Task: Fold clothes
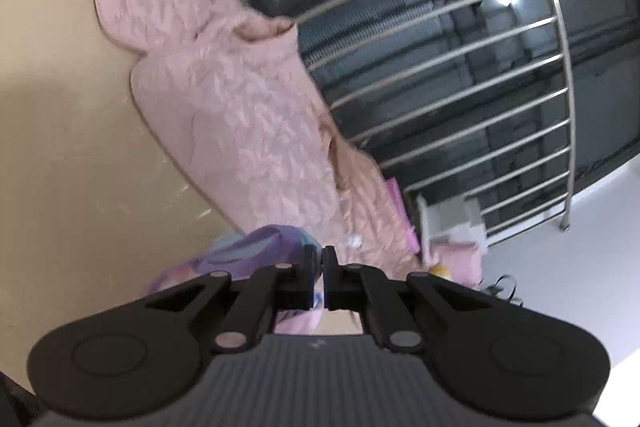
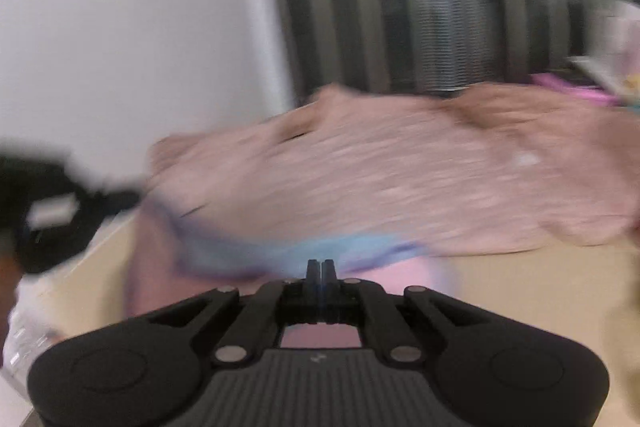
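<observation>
A pastel purple, blue and pink garment [image 1: 248,255] is gripped at its edge by my left gripper [image 1: 323,267], which is shut on it. My right gripper [image 2: 321,273] is shut on the same garment's blue and purple edge [image 2: 288,251]; this view is blurred by motion. A crinkled pale pink garment [image 1: 224,99] lies spread on the beige table [image 1: 60,147] beyond both grippers. It also shows in the right wrist view [image 2: 380,179]. The left gripper appears as a dark blur at the left of the right wrist view [image 2: 52,203].
A window with metal bars [image 1: 460,67] stands behind the table. A white box [image 1: 448,219] and small pink items [image 1: 460,259] sit at the table's far end. White wall [image 2: 140,27] is at the left.
</observation>
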`<state>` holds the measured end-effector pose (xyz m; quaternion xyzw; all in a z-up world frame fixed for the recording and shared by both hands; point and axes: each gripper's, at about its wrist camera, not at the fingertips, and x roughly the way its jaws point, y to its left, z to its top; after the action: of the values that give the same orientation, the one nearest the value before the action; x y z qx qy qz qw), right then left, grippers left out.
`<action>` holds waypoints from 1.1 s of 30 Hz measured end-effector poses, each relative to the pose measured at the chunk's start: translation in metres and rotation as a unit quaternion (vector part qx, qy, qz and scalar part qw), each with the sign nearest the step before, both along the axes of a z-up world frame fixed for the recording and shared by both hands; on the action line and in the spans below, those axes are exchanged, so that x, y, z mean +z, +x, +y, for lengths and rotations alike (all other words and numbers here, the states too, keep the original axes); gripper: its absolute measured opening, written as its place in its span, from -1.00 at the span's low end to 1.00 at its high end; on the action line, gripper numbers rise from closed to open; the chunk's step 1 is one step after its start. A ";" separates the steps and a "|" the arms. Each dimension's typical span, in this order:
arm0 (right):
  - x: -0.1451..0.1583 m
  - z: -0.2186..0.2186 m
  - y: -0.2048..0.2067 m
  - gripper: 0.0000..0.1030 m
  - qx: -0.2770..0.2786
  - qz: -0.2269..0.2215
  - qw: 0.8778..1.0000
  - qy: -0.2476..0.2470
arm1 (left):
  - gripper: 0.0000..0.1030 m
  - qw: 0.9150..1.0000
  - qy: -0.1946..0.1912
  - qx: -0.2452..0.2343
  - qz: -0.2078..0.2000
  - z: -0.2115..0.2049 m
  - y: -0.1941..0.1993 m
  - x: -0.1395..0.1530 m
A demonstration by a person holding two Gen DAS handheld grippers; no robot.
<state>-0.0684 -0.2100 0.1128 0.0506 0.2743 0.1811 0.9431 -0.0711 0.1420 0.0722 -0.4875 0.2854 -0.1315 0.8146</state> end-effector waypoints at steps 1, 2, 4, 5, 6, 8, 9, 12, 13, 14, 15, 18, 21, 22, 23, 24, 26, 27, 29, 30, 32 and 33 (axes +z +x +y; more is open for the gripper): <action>0.003 -0.006 -0.001 -0.87 0.004 0.000 1.000 0.009 | -0.95 1.000 -0.007 -0.006 0.005 -0.004 0.003 -0.004; 0.003 -0.007 -0.006 -0.82 0.018 0.000 1.000 0.021 | -0.95 1.000 -0.015 -0.011 0.007 -0.007 0.006 -0.005; -0.004 0.001 -0.019 -0.08 0.056 -0.001 0.997 0.050 | -0.95 0.999 -0.026 -0.022 0.004 -0.012 0.010 -0.004; -0.012 0.013 -0.026 0.09 0.081 -0.001 0.994 0.068 | -0.95 0.999 -0.033 -0.028 -0.002 -0.014 0.011 -0.002; -0.020 0.024 -0.034 0.13 0.106 -0.001 0.991 0.086 | -0.95 0.998 -0.042 -0.034 -0.009 -0.015 0.011 0.000; -0.035 0.055 -0.049 0.12 0.126 -0.001 0.987 0.098 | -0.95 0.997 -0.060 -0.045 -0.023 -0.017 0.010 0.005; -0.041 0.072 -0.053 0.11 0.125 -0.006 0.988 0.095 | -0.95 0.997 -0.062 -0.047 -0.026 -0.018 0.008 0.007; -0.053 0.113 -0.059 0.09 0.094 -0.023 0.993 0.067 | -0.95 0.998 -0.049 -0.045 -0.022 -0.024 0.002 0.014; -0.055 0.120 -0.058 -0.08 0.077 -0.022 0.995 0.062 | -0.95 0.998 -0.048 -0.043 -0.021 -0.026 0.001 0.015; -0.057 0.121 -0.053 -0.40 0.068 -0.006 0.996 0.065 | -0.95 0.998 -0.045 -0.041 -0.020 -0.027 0.000 0.017; -0.060 0.122 -0.047 -0.89 0.061 0.013 0.996 0.069 | -0.95 0.998 -0.039 -0.035 -0.020 -0.027 -0.001 0.018; -0.053 0.097 -0.041 -0.98 0.064 0.042 0.994 0.081 | -0.95 0.999 -0.022 -0.012 -0.022 -0.016 -0.004 0.021; -0.033 0.054 -0.034 -0.98 0.040 0.027 0.998 0.047 | -0.90 1.000 0.012 -0.013 -0.022 -0.010 -0.005 0.022; -0.029 0.040 -0.028 -0.98 0.027 0.031 0.999 0.027 | -0.84 0.999 0.033 -0.018 -0.023 -0.013 -0.003 0.021; -0.027 0.026 -0.021 -0.98 0.013 0.037 0.999 0.006 | -0.56 0.998 0.055 -0.022 -0.020 -0.016 -0.001 0.019; -0.027 0.016 -0.012 -0.97 -0.002 0.034 0.999 -0.013 | -0.08 0.997 0.077 -0.025 -0.016 -0.020 0.000 0.017; -0.027 0.009 -0.010 -0.97 -0.016 0.019 0.998 -0.052 | 0.03 0.992 0.116 -0.043 -0.015 -0.027 0.001 0.012; -0.027 0.006 -0.014 -0.97 -0.021 0.009 0.997 -0.072 | 0.03 0.988 0.139 -0.064 -0.025 -0.031 -0.003 0.011; -0.030 0.004 -0.012 -0.97 -0.015 0.013 0.997 -0.077 | 0.14 0.976 0.187 -0.106 -0.045 -0.041 -0.011 0.008; -0.029 0.000 -0.012 -0.97 -0.008 0.020 0.998 -0.062 | 0.23 0.964 0.228 -0.127 -0.059 -0.051 -0.018 0.008; -0.024 -0.011 -0.013 -0.97 0.010 0.035 0.999 -0.010 | 0.24 0.933 0.308 -0.164 -0.087 -0.073 -0.031 0.009; -0.022 -0.015 -0.012 -0.97 0.020 0.041 0.999 0.025 | 0.24 0.918 0.343 -0.175 -0.098 -0.087 -0.039 0.008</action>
<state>-0.0803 -0.2254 0.0906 0.0761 0.3089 0.2044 0.9257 -0.1097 0.0548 0.0803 -0.1052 0.3124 -0.2134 0.9197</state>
